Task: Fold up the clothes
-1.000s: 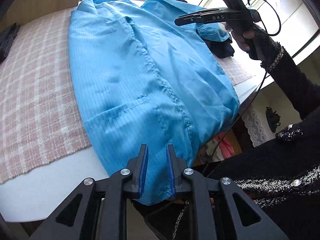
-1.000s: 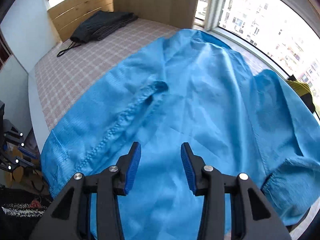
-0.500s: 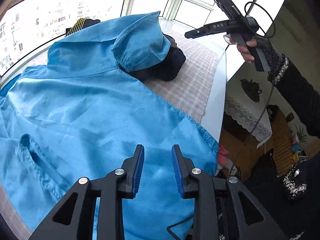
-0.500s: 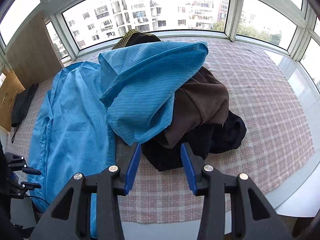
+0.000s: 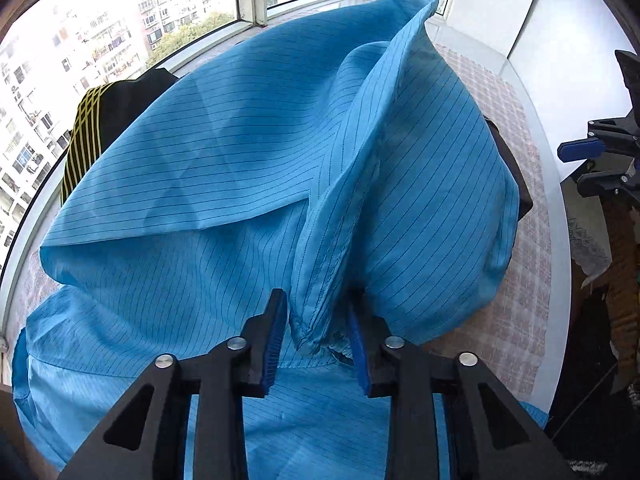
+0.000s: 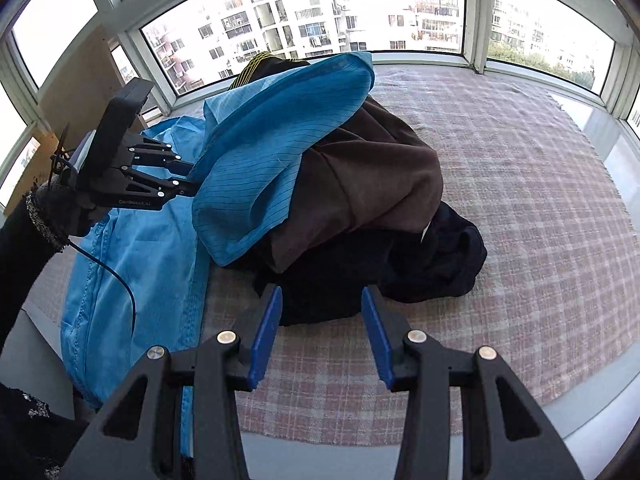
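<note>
Garment: blue pinstriped fabric coat (image 5: 224, 168) lay on the pink checked cloth (image 6: 520, 200), one part draped over a brown and black clothes heap (image 6: 372, 200).
Left tool (image 5: 316, 332): spread, fingers straddling a seamed fold.
Right tool (image 6: 322, 332): spread, grasping nothing.

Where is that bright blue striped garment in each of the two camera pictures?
Left wrist view: the blue garment fills most of the picture, a seamed fold lying between the left gripper's open fingers.
Right wrist view: it lies at left and centre, draped over the brown garment.
Shared landmark: the black and yellow striped cloth.
</note>
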Available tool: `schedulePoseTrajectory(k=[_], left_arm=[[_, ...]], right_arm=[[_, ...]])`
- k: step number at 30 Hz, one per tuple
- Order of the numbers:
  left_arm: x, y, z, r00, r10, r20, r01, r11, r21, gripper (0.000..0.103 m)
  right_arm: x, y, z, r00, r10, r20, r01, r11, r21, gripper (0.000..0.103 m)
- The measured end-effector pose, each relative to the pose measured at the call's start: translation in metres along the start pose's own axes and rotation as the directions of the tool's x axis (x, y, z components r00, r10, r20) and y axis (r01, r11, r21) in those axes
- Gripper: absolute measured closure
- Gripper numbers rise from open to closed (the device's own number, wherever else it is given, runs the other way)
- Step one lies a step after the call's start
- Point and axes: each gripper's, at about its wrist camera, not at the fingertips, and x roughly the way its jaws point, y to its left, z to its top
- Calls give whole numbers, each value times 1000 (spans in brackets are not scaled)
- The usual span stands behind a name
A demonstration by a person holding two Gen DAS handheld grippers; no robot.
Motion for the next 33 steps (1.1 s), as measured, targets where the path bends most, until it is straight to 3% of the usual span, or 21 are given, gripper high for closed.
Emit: schedulePoseTrajectory(k=[6,10,13,16,21,24,27,30,33], left_arm=[[-72,-35,-45,988,-95,124,96,995,-3,96],[-136,-72,-95,953,-201,227,221,973,-67,96],[-173,-95,-138,931,-224,289,274,951,-143,96],[-198,-104,-183,910,-226,348,327,907,-266,96],[-207,-118,-238,946,-121,302,242,883,-403,96],[-193,-139,-240,975,-84,205,151,928,-341,96],[-173,-158,-228,983,-108,147,143,957,-254,96],[-153,-184,-222,996,-76,50,82,989,-120,95],[-144,-197,-230,998,-55,-7,55,997,-61,95]], right_arm=[[-10,-6,42,999,-25,47,27,999,-47,62],[-6,16,89,997,-26,69,35,990,-140,62],[8,46,119,998,-20,62,34,972,-232,61],[30,82,135,1000,21,17,-14,949,-316,60],[80,136,160,999,17,-51,-37,906,-422,60],[113,166,179,996,3,-93,-46,888,-458,60],[160,196,193,986,-40,-162,-43,878,-476,60],[209,226,204,971,-89,-222,-31,873,-486,60],[259,239,214,948,-81,-306,-51,916,-398,60]])
